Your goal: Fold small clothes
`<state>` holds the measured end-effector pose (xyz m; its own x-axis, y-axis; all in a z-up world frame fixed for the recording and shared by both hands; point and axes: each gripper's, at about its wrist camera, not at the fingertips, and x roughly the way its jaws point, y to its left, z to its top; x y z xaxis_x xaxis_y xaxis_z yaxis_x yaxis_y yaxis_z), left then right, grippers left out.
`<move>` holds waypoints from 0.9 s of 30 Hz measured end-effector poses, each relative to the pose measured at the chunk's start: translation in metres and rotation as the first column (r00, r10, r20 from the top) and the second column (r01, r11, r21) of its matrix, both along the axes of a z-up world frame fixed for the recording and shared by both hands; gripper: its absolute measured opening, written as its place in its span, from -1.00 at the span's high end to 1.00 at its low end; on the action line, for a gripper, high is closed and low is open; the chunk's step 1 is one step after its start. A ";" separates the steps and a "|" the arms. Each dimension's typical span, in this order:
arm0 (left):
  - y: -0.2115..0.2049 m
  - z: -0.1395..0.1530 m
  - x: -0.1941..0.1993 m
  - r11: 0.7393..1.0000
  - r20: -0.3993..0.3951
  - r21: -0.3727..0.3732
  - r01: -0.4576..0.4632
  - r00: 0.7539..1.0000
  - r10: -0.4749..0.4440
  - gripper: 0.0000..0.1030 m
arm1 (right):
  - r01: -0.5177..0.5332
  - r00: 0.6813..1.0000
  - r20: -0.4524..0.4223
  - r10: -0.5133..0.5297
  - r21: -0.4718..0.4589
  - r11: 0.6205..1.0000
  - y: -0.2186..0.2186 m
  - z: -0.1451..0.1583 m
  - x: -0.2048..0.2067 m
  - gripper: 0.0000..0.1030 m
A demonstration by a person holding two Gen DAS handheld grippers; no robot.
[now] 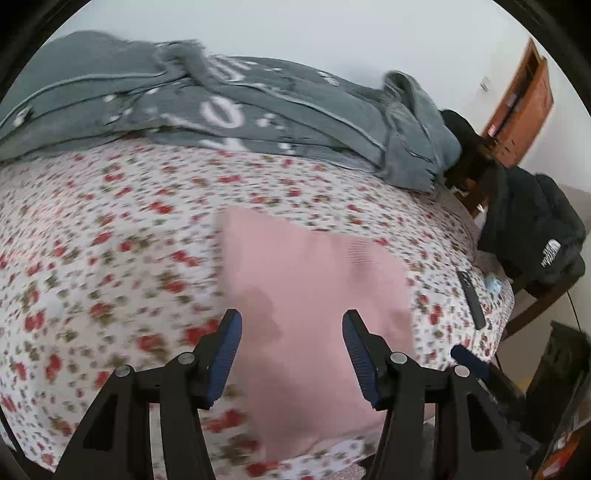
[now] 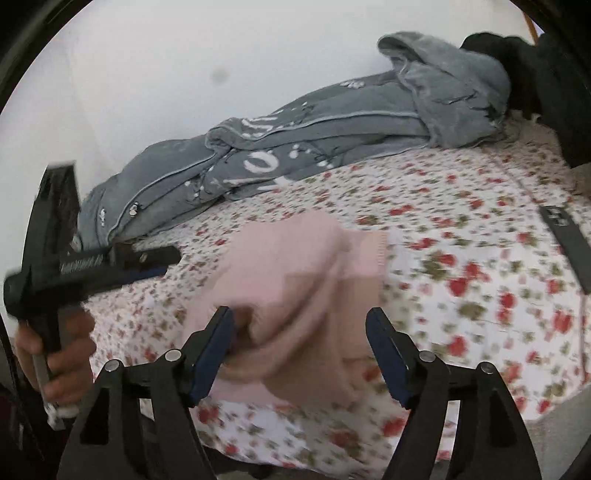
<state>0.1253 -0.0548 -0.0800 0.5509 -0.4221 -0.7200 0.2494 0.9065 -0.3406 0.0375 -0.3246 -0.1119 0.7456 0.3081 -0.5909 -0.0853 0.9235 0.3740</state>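
Observation:
A small pink garment [image 1: 314, 295] lies folded flat on the flowered bedsheet [image 1: 110, 240]. My left gripper [image 1: 291, 325] is open and empty, its blue-padded fingers [image 1: 229, 347] just above the garment's near part. In the right wrist view the pink garment [image 2: 295, 288] lies with a rounded fold toward the near left. My right gripper [image 2: 301, 321] is open and empty just over it. The left gripper [image 2: 122, 266], held in a hand, shows at the left of that view, beside the garment. Both views are motion-blurred.
A grey blanket [image 1: 221, 103] is heaped along the far side against the white wall [image 1: 295, 29]. A dark flat strip [image 1: 471, 299] lies near the bed's right edge. A black jacket [image 1: 535, 236] hangs on a chair beyond it. A wooden door [image 1: 524, 99] stands far right.

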 end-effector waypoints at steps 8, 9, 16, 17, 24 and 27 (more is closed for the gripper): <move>0.063 -0.034 0.012 0.994 -0.065 -0.043 -0.095 0.994 0.092 -0.06 | 0.059 0.984 -0.174 -0.033 0.142 0.988 0.008 -0.039 0.067 -0.40; 0.067 -0.037 0.013 0.994 -0.071 -0.051 -0.102 0.993 0.098 -0.06 | 0.064 0.982 -0.182 -0.041 0.126 0.990 0.011 -0.041 0.070 -0.11; 0.062 -0.055 0.018 0.995 -0.104 -0.067 -0.079 0.992 0.072 -0.06 | -0.003 1.000 -0.010 0.005 0.122 0.993 -0.009 -0.008 0.053 0.70; 0.060 -0.055 0.017 0.995 -0.104 -0.068 -0.072 0.992 0.064 -0.06 | 0.006 1.000 -0.003 -0.006 0.108 0.994 -0.014 -0.008 0.052 0.70; 0.021 -0.050 0.007 0.998 -0.088 -0.054 0.029 0.996 -0.033 -0.07 | 0.078 0.991 -0.115 -0.073 0.044 0.996 -0.038 -0.052 0.067 0.60; 0.008 -0.048 -0.001 0.997 -0.081 -0.032 0.065 0.994 -0.067 -0.08 | 0.107 0.991 -0.086 -0.105 0.023 0.994 -0.041 -0.035 0.053 0.22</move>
